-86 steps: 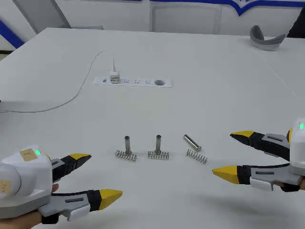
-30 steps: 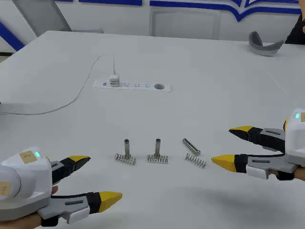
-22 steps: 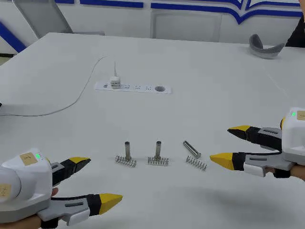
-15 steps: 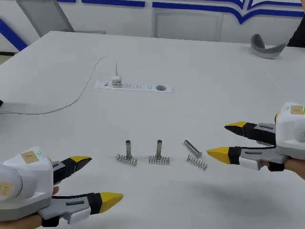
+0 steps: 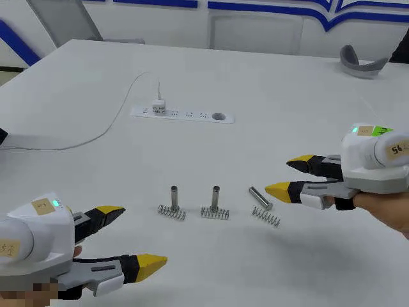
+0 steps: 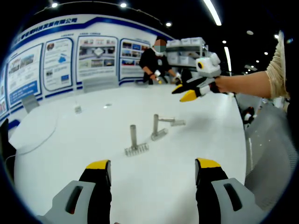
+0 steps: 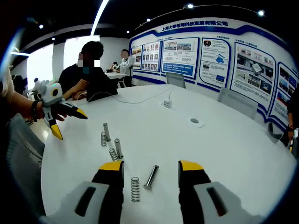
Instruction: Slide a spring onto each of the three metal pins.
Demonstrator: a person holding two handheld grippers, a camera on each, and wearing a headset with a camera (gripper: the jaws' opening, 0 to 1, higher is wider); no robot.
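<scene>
Sticker (image 5: pixel 396 149) on the right tool (image 5: pixel 281 176) reads perhaps "56"; both it and the left tool (image 5: pixel 139 234) gape empty.

Your left gripper (image 5: pixel 131 235), at eight o'clock in the head view, has a rounded white body, grey slotted finger shells, black mid-sections and yellow tips. Two tan stickers (image 5: pixel 43 206) with handwriting sit on its housing, beside a small green light (image 5: pixel 56 203). Your right gripper (image 5: pixel 284 176), at three o'clock, is built the same; its tan label (image 5: pixel 396 149) reads something like 56. In the left gripper view your beige sleeve (image 6: pixel 279 60) shows at two o'clock. In the right gripper view a dark band (image 7: pixel 33 111) circles your wrist at nine o'clock.
</scene>
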